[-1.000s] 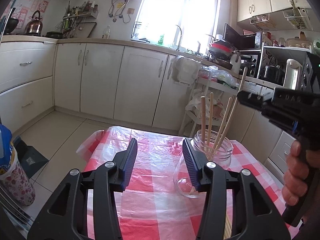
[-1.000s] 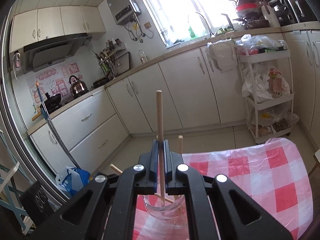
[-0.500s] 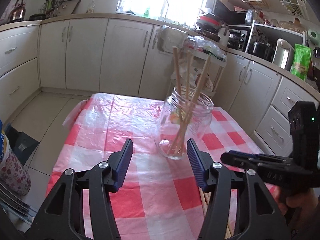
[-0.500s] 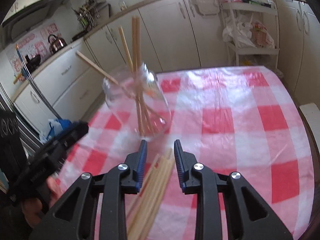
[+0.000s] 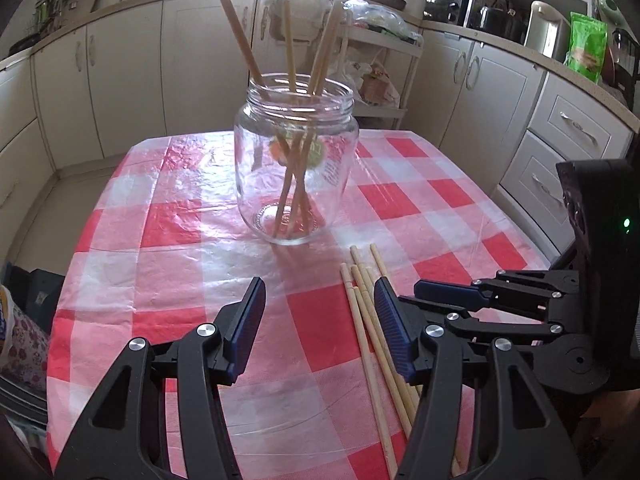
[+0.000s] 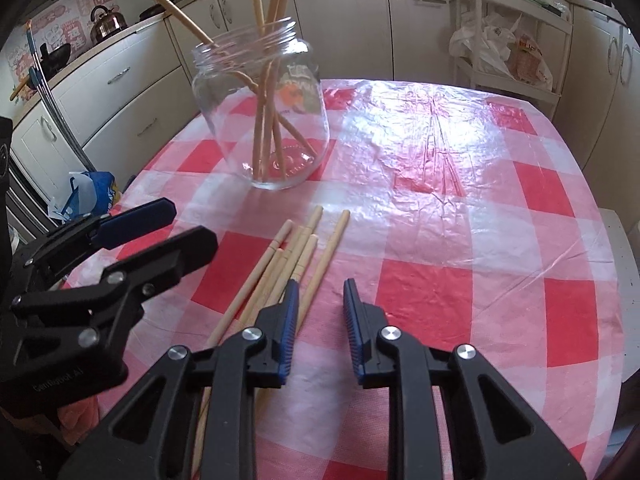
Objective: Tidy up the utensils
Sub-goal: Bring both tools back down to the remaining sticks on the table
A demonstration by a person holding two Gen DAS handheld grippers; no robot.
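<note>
A clear glass jar (image 5: 296, 160) stands upright on the red-and-white checked tablecloth (image 5: 168, 248) and holds several wooden chopsticks (image 5: 240, 40). The jar also shows in the right wrist view (image 6: 264, 112). Several loose chopsticks (image 5: 368, 320) lie flat in a bundle in front of the jar; they also show in the right wrist view (image 6: 288, 264). My left gripper (image 5: 320, 328) is open and empty, low over the cloth, just left of the bundle. My right gripper (image 6: 318, 320) is open and empty, over the near end of the bundle; it appears in the left wrist view (image 5: 460, 300).
White kitchen cabinets (image 5: 120, 80) surround the table. A wire rack with plastic bags (image 6: 508, 48) stands behind the table. A blue bag (image 6: 88, 192) sits on the floor at the left. The table's edges fall off at left and right.
Both grippers have come down and closer to the table. The right gripper, shut on a chopstick over the jar a second ago, is open and that chopstick stands in the jar.
</note>
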